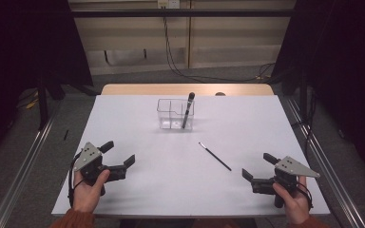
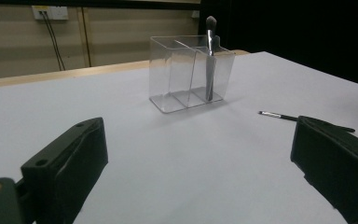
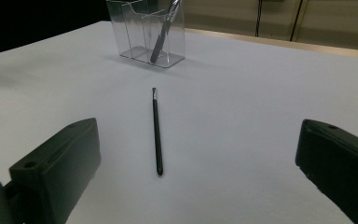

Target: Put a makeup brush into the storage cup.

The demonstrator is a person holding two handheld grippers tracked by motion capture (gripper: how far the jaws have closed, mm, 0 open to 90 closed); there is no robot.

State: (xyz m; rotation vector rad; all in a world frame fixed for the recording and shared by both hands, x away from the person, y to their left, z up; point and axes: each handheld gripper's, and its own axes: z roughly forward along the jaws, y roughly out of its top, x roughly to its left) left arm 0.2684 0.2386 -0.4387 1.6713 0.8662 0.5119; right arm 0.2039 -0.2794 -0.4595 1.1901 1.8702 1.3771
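Observation:
A clear plastic organiser [image 1: 170, 113] [image 2: 177, 70] [image 3: 140, 28] with compartments stands on the white table toward the back middle. A dark brush [image 1: 187, 110] [image 2: 209, 56] [image 3: 163, 32] leans upright in its right-hand compartment. A thin black pencil-like brush [image 1: 215, 156] [image 3: 156, 133] [image 2: 279, 116] lies flat on the table, right of centre. My left gripper [image 1: 120, 153] [image 2: 200, 172] rests open at the front left, nothing between its jaws. My right gripper [image 1: 257, 166] [image 3: 198, 168] is open at the front right, the thin brush lying ahead of it.
The white table top [image 1: 147, 142] has a wooden strip [image 1: 185, 89] along its far edge. Metal rails [image 1: 24, 161] run on the floor at both sides. Cables hang on the back wall [image 1: 171, 47].

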